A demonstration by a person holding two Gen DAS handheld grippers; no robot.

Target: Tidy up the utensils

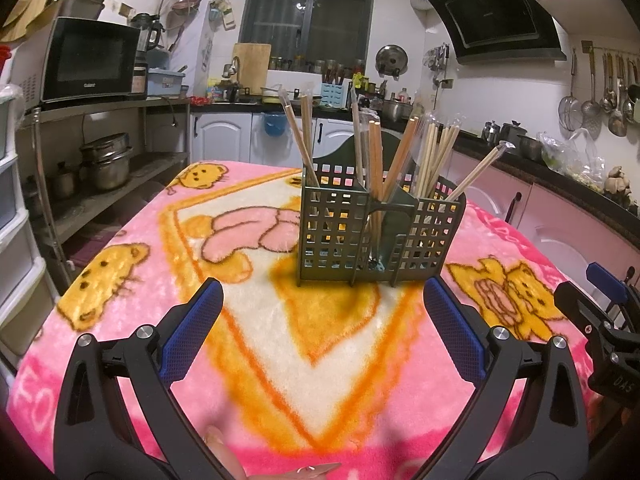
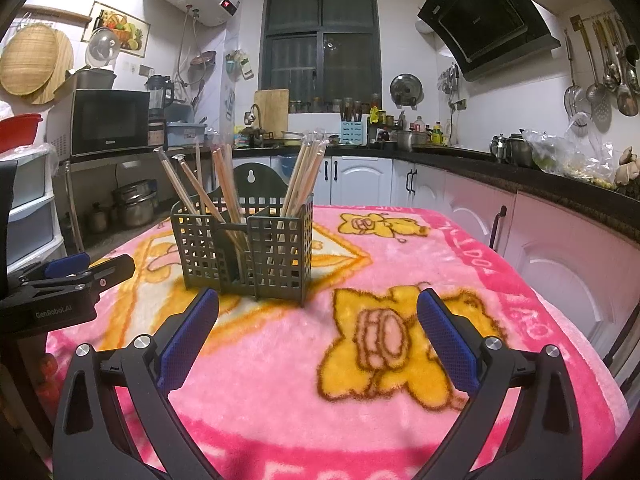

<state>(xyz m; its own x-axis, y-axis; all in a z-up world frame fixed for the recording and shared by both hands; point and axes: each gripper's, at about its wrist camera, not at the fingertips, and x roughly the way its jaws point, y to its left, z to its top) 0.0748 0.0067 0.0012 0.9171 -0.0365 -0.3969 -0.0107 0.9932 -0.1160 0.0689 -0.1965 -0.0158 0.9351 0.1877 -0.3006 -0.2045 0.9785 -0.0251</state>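
Chopsticks [image 1: 374,160] fill caddy [image 1: 376,236] on pink blanket [image 1: 280,340].

Home kitchen, microwave [image 2: 110,121], range hood [image 2: 484,20], hung ladles [image 2: 612,76]

A fluffy fleece blanket [image 1: 280,360], pink and orange, covers the tabletop with a soft, matt nap. The holder [image 1: 340,236] looks like matt grey-green plastic moulded in an open grid. The chopsticks [image 1: 432,152] in it are pale, smooth wood, several in glossy clear wrappers. Both grippers' fingers [image 2: 188,344] carry blue, rough-textured pads on matt black plastic arms with shiny metal screws.
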